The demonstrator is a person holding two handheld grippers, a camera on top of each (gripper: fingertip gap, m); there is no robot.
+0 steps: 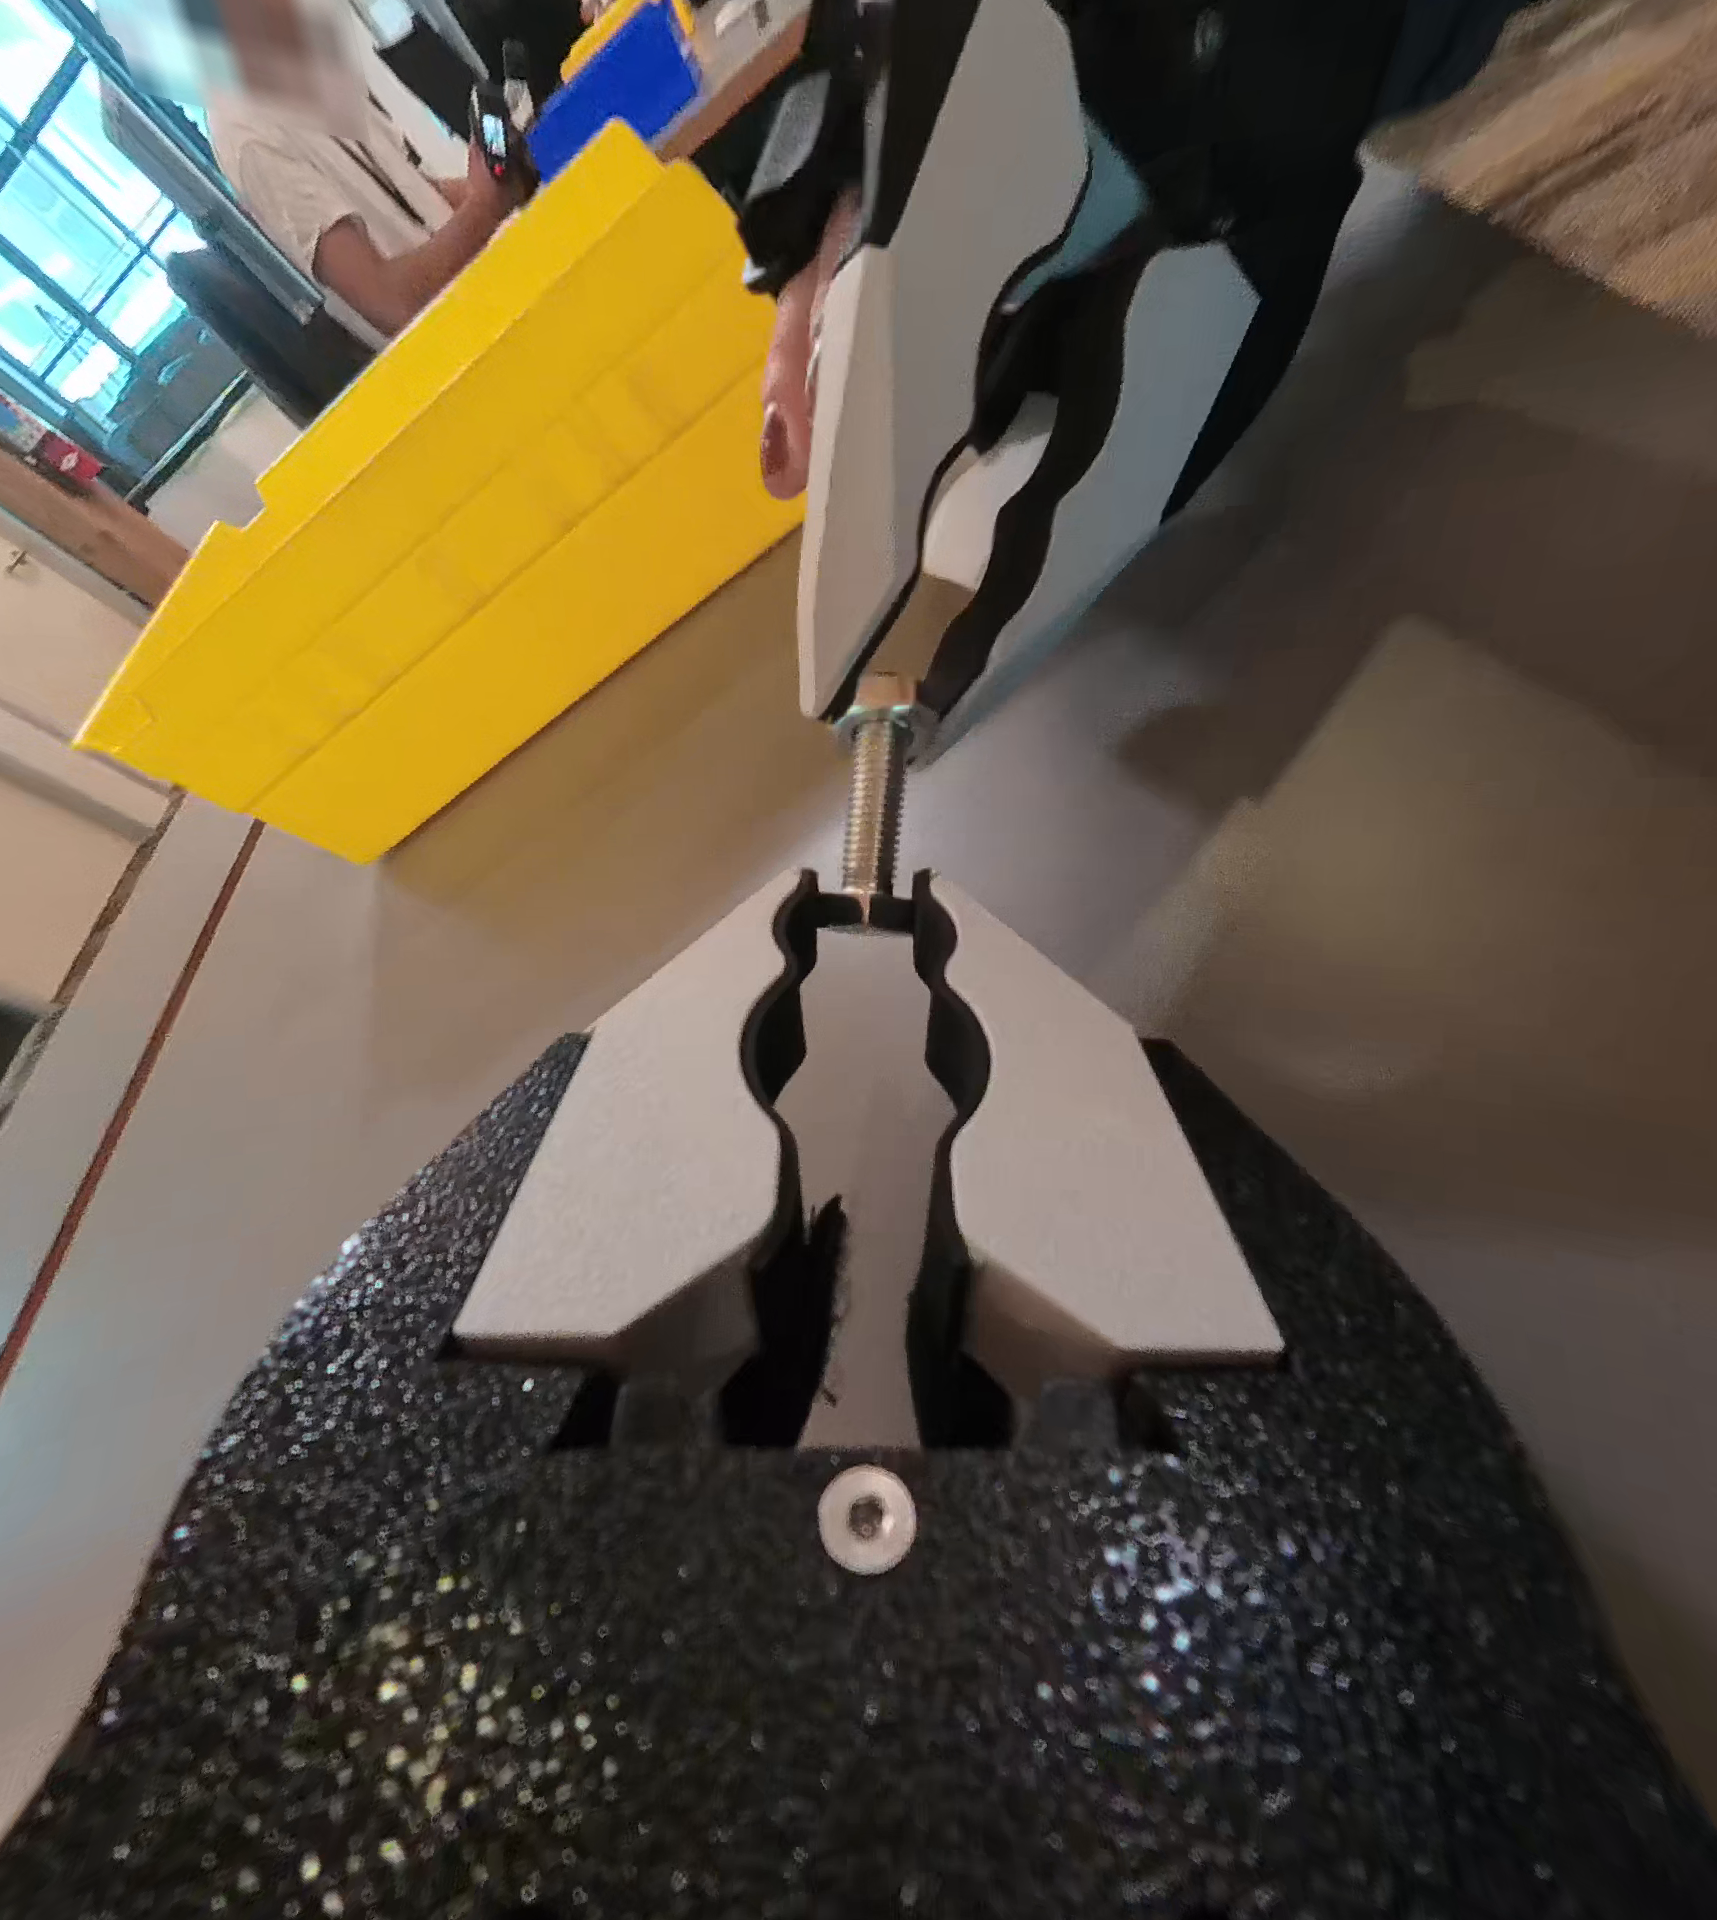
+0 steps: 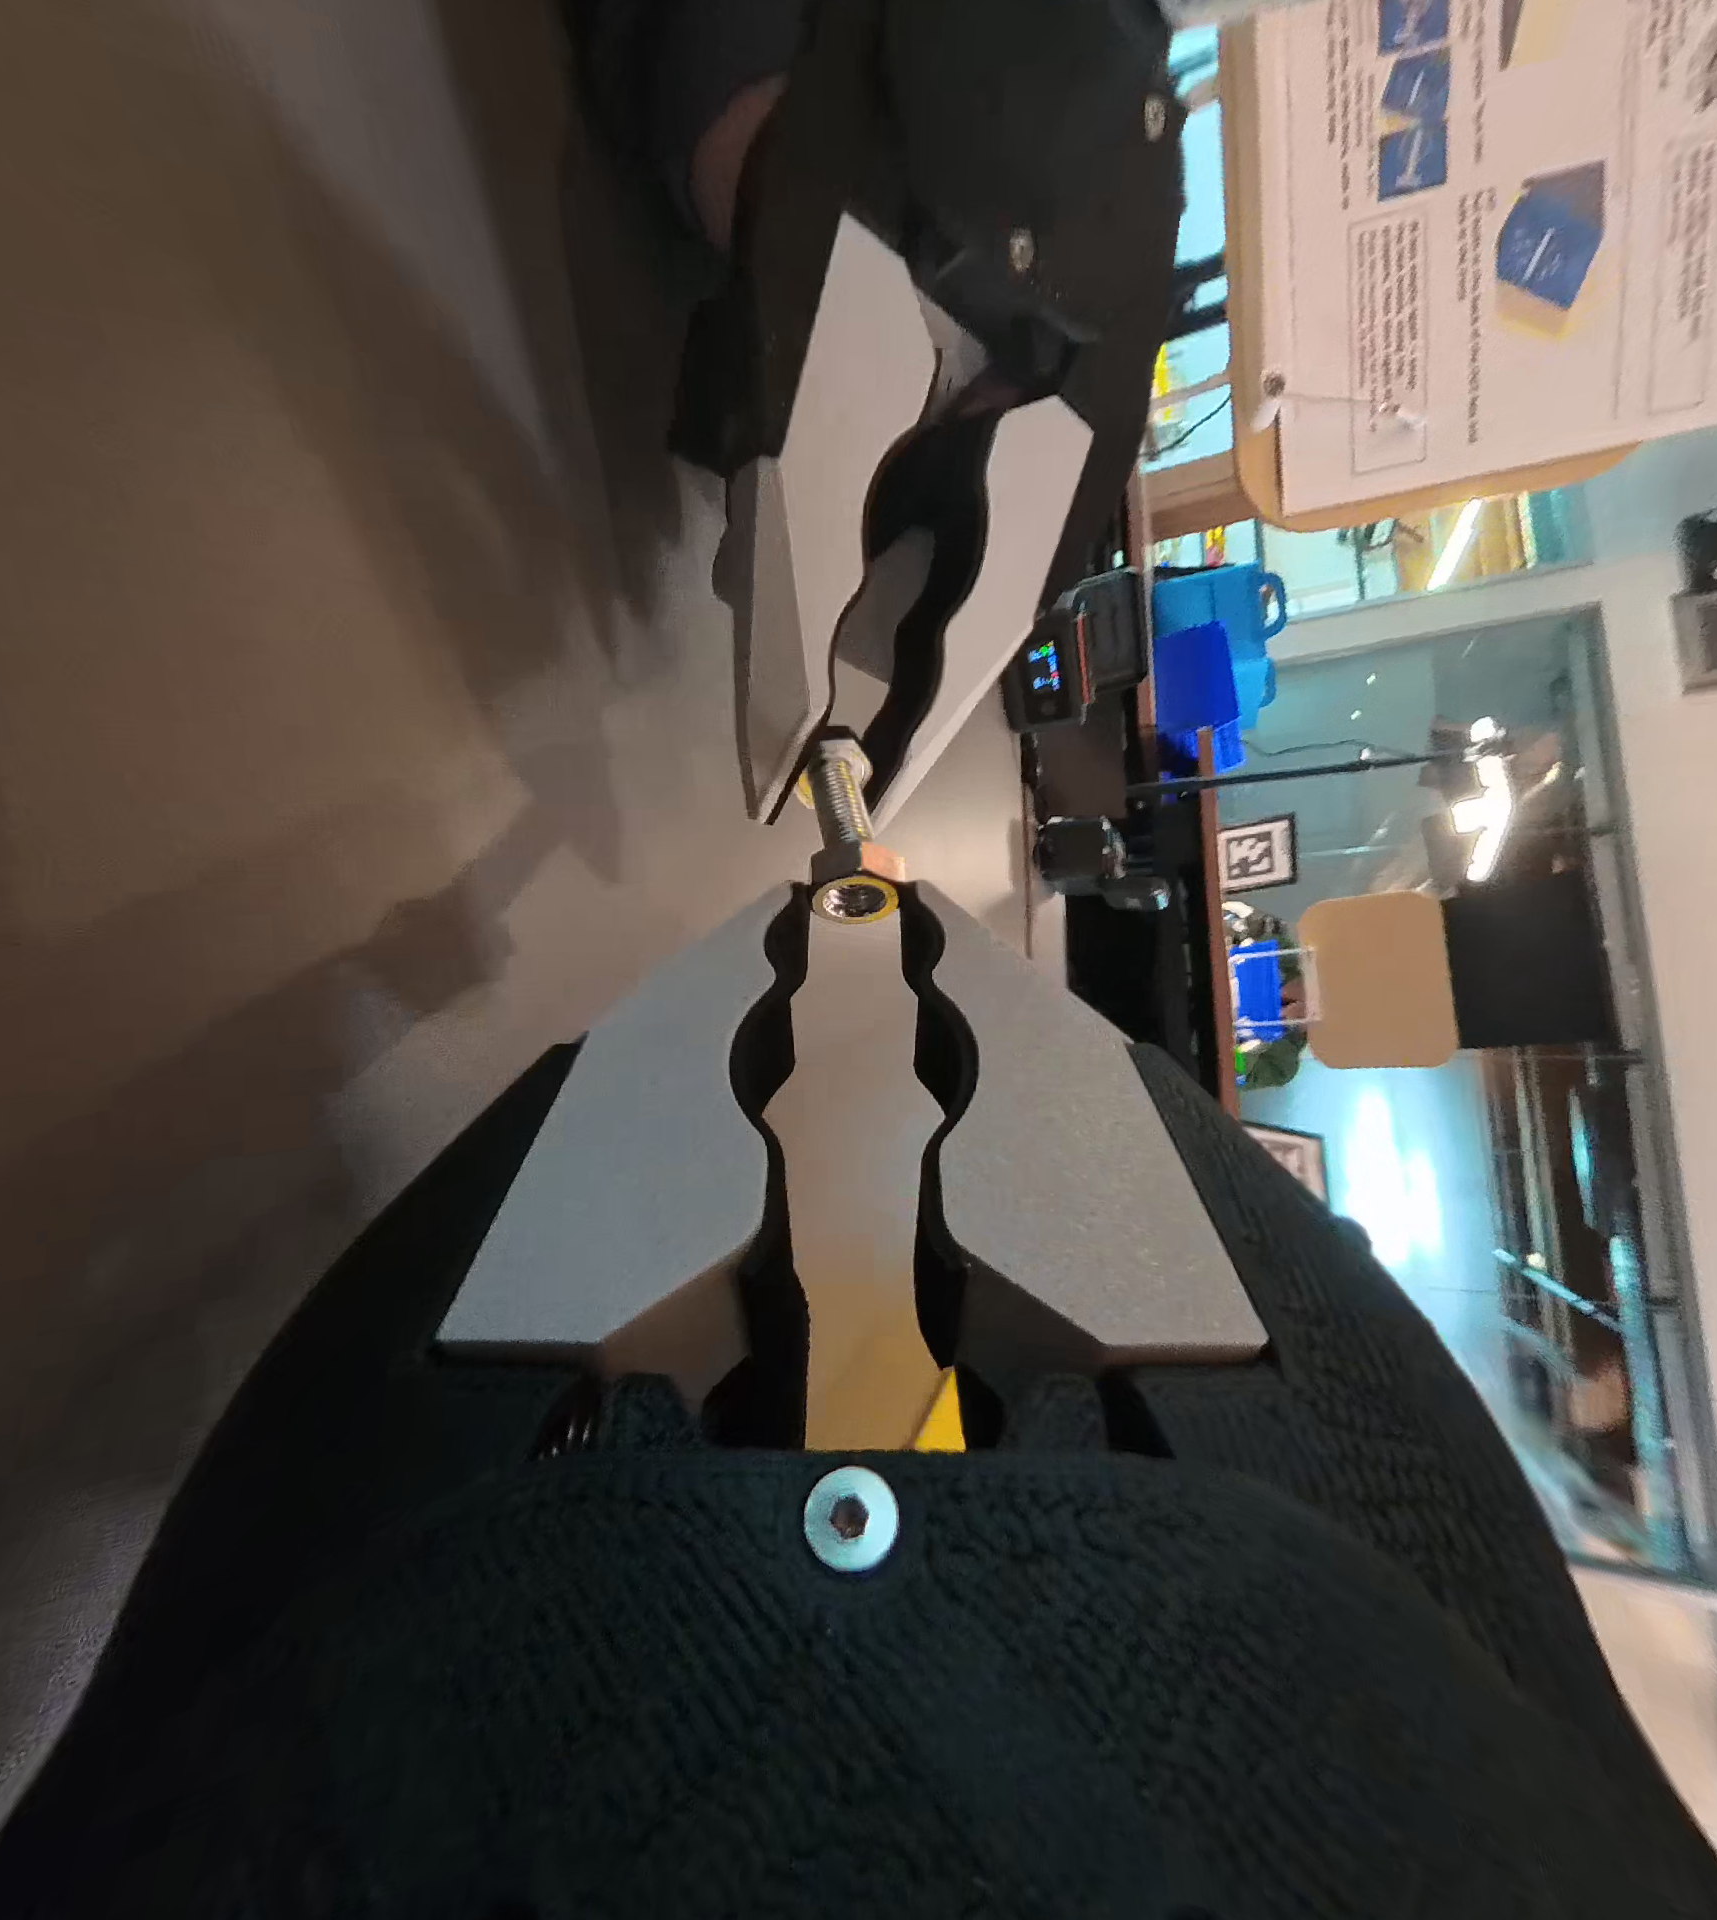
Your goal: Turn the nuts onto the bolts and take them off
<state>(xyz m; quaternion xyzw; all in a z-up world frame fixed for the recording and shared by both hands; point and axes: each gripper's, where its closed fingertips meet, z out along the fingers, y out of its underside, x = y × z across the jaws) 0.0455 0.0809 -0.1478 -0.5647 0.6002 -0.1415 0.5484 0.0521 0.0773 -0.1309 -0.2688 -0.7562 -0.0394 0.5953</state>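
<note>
A silver threaded bolt (image 1: 869, 800) spans the gap between my two grippers, held in the air above the grey table (image 1: 521, 1039). My left gripper (image 1: 866, 906) is shut on the bolt's head end. My right gripper (image 1: 885, 691) faces it from above and is shut on a hex nut (image 1: 883, 698) at the bolt's other end. In the right wrist view my right gripper (image 2: 854, 896) pinches the nut (image 2: 854, 878), whose threaded hole faces the camera. The bolt (image 2: 838, 805) runs from it to the left gripper (image 2: 828, 769).
A yellow bin (image 1: 480, 561) stands on the table to the left, with a blue bin (image 1: 615, 83) and a seated person (image 1: 334, 177) behind it. The right wrist view shows a board with printed sheets (image 2: 1508, 229), blue containers (image 2: 1207, 644) and a small screen device (image 2: 1046, 665).
</note>
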